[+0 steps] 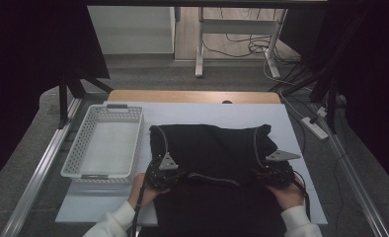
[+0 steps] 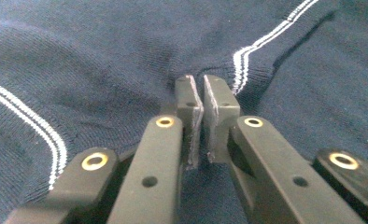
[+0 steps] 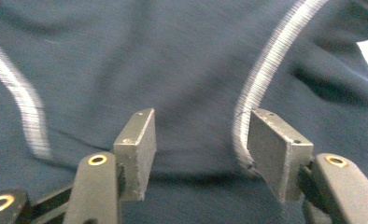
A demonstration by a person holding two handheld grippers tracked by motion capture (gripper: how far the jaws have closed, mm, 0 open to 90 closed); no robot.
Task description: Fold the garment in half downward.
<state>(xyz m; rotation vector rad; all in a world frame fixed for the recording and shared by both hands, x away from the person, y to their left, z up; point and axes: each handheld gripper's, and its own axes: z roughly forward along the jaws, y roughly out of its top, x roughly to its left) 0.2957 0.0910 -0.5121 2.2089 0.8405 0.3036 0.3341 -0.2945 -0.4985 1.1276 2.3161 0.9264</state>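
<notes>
Dark sweater beside white basket

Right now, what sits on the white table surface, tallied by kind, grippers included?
Dark garment with white stripes: 1
White perforated basket: 1
Grippers: 2, the left gripper and the right gripper
Total: 4

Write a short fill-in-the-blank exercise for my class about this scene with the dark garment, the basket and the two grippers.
1. The dark garment has thin stripes coloured ____.
2. The white basket stands at the garment's ____ side in the high view.
3. The right gripper has its jaws ____, with nothing pinched between them.
4. The left gripper has its jaws nearly ____.

Missing words: white; left; open; shut
</notes>
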